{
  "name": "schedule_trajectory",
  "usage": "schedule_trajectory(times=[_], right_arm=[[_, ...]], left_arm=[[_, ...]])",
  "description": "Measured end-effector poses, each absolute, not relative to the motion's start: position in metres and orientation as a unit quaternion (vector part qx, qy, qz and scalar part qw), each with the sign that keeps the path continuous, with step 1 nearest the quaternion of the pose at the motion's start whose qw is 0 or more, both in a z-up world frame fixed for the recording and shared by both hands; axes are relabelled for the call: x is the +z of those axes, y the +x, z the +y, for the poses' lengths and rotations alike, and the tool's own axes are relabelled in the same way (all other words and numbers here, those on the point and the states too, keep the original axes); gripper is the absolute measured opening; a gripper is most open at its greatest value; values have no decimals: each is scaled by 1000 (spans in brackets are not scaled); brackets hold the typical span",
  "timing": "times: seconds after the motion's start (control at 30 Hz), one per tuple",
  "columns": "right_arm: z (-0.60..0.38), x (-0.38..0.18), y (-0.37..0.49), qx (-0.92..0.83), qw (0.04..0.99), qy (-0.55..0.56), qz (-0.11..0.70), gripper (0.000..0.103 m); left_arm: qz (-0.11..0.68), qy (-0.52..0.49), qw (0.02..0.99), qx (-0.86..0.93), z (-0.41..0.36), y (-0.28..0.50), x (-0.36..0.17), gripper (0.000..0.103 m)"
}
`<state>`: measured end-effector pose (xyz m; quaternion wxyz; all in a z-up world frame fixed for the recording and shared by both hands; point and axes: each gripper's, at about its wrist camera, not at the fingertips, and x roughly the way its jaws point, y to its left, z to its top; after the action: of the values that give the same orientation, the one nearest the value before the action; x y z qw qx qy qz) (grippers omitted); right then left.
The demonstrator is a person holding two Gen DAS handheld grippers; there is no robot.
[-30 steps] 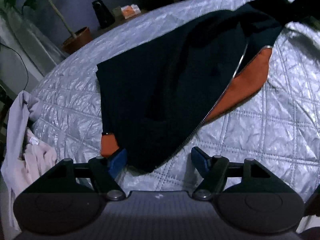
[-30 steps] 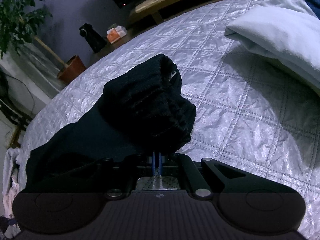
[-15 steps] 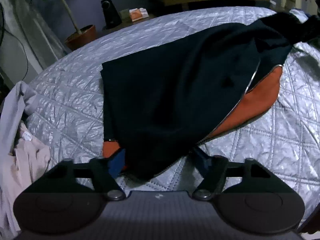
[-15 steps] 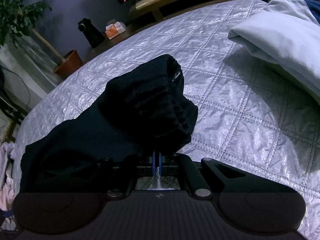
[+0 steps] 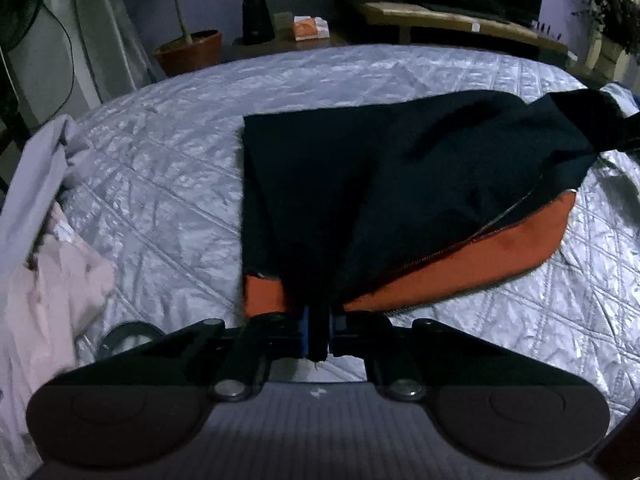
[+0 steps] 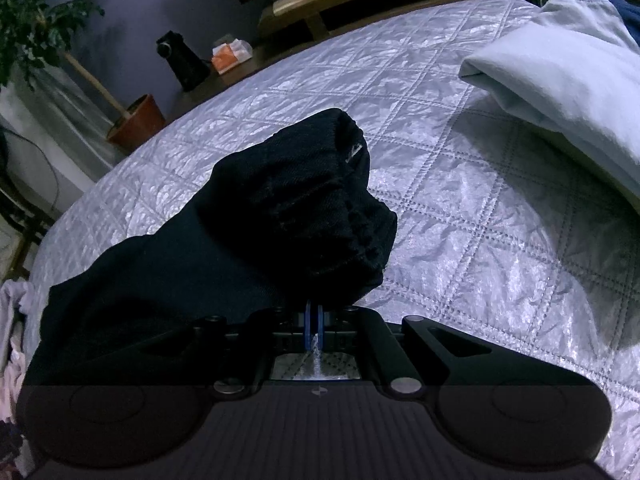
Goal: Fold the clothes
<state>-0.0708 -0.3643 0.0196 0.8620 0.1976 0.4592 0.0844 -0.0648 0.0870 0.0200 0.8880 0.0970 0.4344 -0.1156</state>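
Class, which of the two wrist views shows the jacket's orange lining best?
The left wrist view: the orange lining lies exposed beside the zip of the dark jacket. The right wrist view shows only bunched dark fabric, no orange.

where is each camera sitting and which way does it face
Left wrist: on the left gripper, looking down its jaws, shut on the black jacket's hem, across the quilted bed; only the jaws show.
Right wrist: on the right gripper, looking down across the bed toward folded pale clothes; jaws shut on the jacket's bunched end.
Shared: jacket, bed, plant pot, speaker.
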Motion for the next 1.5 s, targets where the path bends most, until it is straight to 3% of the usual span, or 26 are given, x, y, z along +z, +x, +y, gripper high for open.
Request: schedule_trajectory(times=[0.43,0.53,0.57,0.63,0.67,0.8,1.0,1.07,1.13,1.17,1.2,1.27,1.3,1.37,1.43,1.47,1.5], right_arm=[[-365,22,-63,100,857,180,473,3],[-354,28,-60,104,860,133,481,9],[-345,32,-59,105,862,101,486,17],[-327,43,-61,105,865,25,491,57],[-319,50,-66,106,869,-10,482,90],[-292,82,-101,103,894,-93,425,89],[-252,109,-145,153,926,81,335,89],[-210,105,-138,211,914,58,341,89],[-154,94,-131,267,897,-24,351,70],[-135,86,-127,282,889,-40,360,52],[-116,78,-124,296,880,-54,368,49],[-88,55,-118,312,858,-77,401,49],[-75,42,-116,318,845,-96,420,56],[-65,43,-125,345,837,-129,406,59],[-69,45,-125,369,827,-95,414,70],[-78,43,-123,393,819,-53,414,80],[-83,42,-125,397,820,-40,411,81]], left_arm=[[459,78,882,-71,96,-66,23,10],[473,61,878,-34,100,-58,20,13],[478,49,876,-26,104,-54,20,13],[468,66,881,-21,104,-53,28,14],[459,85,884,-20,102,-55,32,14],[449,110,887,5,107,-52,38,24],[469,74,879,41,136,-55,42,24],[460,71,884,44,138,-52,47,25],[452,67,889,40,136,-42,52,27],[449,65,891,34,134,-34,55,31],[446,61,893,24,131,-25,57,36],[445,53,894,0,124,-5,58,41],[447,49,893,-13,121,7,56,41],[444,52,894,-32,113,29,50,41],[435,58,898,-47,107,48,38,38],[428,61,900,-56,104,55,35,36],[423,70,901,-68,101,59,32,36]])
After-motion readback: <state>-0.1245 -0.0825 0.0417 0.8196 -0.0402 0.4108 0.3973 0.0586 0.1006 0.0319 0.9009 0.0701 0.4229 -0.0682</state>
